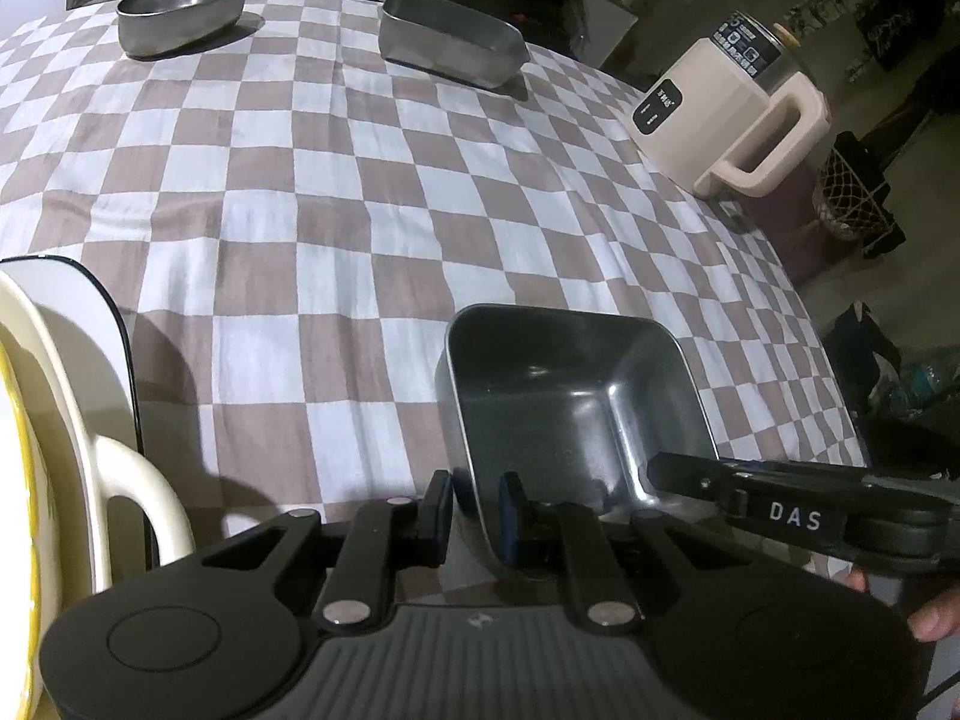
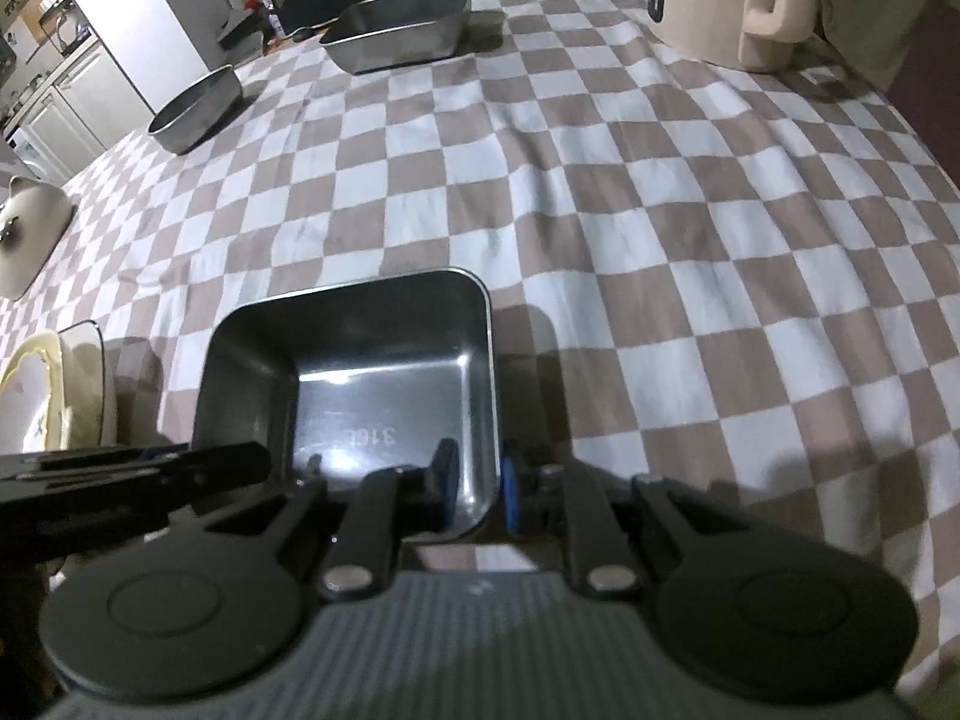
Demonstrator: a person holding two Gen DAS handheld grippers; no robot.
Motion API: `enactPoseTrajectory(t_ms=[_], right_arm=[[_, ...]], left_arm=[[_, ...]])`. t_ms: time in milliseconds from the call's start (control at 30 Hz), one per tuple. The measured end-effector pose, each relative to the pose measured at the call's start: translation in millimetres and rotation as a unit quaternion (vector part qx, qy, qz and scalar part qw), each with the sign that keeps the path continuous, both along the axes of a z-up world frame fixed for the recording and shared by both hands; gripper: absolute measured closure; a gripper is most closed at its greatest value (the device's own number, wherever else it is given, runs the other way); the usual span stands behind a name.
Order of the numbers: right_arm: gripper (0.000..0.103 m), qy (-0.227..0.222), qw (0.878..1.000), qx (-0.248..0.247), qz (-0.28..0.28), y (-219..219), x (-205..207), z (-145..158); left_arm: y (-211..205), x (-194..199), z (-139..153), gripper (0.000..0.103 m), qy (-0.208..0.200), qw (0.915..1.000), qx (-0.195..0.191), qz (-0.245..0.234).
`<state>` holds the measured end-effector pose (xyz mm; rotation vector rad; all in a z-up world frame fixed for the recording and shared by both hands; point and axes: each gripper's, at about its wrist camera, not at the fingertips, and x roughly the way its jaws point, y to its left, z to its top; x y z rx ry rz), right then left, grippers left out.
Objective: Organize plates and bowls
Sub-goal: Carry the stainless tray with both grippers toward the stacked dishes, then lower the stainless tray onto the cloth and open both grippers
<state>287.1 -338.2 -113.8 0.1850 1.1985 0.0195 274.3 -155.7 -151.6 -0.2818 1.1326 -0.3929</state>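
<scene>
Square steel dish (image 1: pixel 576 402): it sits at the near edge of the table (image 1: pixel 360 192), on the checked cloth, between my two grippers; whether its base rests fully on the cloth I cannot tell.

Left gripper (image 1: pixel 477 495): my jaws are drawn in on the dish's near left wall, one pad outside and one inside. They look pinched on the thin metal.

Right gripper (image 2: pixel 477 483): the same hold on the right wall, one pad inside the dish and one outside, closed on the rim.

Weight: thin pressed steel and empty, so I judge it light. Two holds are more than its weight needs; they mainly keep it level.

Stiffness: rigid and not fragile. The walls may flex a little under a hard squeeze, and it would clatter rather than break if dropped.

Slip: the polished, sloping walls look slick, so a hold low on the wall could slide upward. The rolled rim is the better stop for the pads.

Where to hold: opposite walls near the rim, as now, away from the rounded corners where pads would skate.

Other steel dishes: an oval one (image 1: pixel 183 15) and a rectangular one (image 1: pixel 453 39) stand well apart at the far side, likely nesting partners.

Stacked crockery (image 1: pixel 54 420): cream and yellow pieces at my left, near the dish. Those look breakable, so I would keep the steel from knocking them.
</scene>
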Motion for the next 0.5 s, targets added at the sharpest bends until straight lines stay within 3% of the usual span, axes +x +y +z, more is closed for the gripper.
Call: enactPoseTrajectory(t_ms=[100, 167, 267, 333, 500], right_arm=[[0.084, 0.005, 1.000, -0.007, -0.007, -2, 1, -3], [0.081, 0.005, 1.000, -0.005, -0.015, -5, 1, -3], [0.063, 0.000, 1.000, -0.004, -0.021, -9, 0, -2], [0.045, -0.003, 1.000, -0.007, -0.021, -9, 0, -1], [0.032, -0.002, 1.000, -0.009, -0.027, -13, -1, -1]], left_arm=[[0, 0, 1, 0.081, 0.003, 1.0000, -0.001, 0.001], [0, 1, 1, 0.068, 0.005, 1.0000, -0.001, -0.001], [0, 1, 1, 0.060, 0.006, 1.0000, -0.003, -0.004], [-1, 0, 2, 0.057, 0.006, 1.0000, 0.000, -0.007], [-2, 1, 4, 0.050, 0.003, 0.9999, -0.002, -0.010]])
